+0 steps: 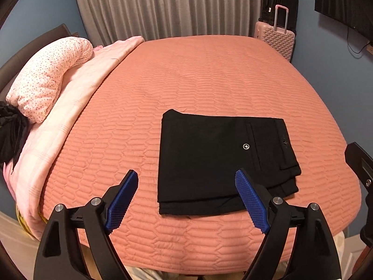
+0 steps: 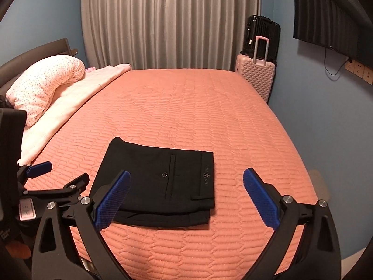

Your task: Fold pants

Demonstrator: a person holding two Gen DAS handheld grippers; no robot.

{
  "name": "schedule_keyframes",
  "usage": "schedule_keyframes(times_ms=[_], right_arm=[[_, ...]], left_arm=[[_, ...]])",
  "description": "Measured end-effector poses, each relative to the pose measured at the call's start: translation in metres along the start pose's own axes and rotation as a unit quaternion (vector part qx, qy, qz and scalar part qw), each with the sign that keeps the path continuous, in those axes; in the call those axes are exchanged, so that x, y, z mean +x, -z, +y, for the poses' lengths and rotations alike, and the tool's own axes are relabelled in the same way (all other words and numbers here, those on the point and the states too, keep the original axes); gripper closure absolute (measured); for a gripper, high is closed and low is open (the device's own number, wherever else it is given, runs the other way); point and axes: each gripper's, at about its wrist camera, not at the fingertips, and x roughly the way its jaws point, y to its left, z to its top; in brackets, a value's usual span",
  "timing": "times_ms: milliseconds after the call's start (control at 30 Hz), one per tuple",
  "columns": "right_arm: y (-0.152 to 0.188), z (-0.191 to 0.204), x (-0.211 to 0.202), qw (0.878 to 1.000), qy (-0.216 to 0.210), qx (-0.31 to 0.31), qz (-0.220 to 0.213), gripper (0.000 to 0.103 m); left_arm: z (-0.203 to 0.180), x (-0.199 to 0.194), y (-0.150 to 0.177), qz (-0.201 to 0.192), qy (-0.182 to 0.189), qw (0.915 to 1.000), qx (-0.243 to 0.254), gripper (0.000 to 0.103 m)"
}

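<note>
Black pants [image 1: 219,161] lie folded into a flat rectangle on the salmon quilted bed cover [image 1: 186,79], near its front edge, back pocket and button facing up. My left gripper [image 1: 186,175] hangs above their near left part, open, its blue pads wide apart and empty. In the right wrist view the same pants [image 2: 160,182] lie flat under and left of my right gripper [image 2: 186,175], which is open with nothing between its fingers. The left gripper [image 2: 63,172] shows at the left edge of that view, apart from the pants.
A floral pillow [image 1: 46,79] and a pale pink blanket [image 1: 77,100] lie along the bed's left side, with dark cloth [image 1: 11,130] beside them. A pink suitcase [image 1: 277,39] and a black one [image 1: 279,2] stand at the far right corner. Grey curtains [image 2: 170,21] hang behind the bed.
</note>
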Motion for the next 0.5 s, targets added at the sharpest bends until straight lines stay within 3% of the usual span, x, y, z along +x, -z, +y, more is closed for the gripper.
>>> schedule_keyframes(times_ms=[500], right_arm=[[0.0010, 0.0080, 0.0011, 1.000, 0.011, 0.009, 0.004, 0.006]], left_arm=[[-0.0055, 0.0019, 0.0105, 0.008, -0.022, 0.9997, 0.010, 0.020]])
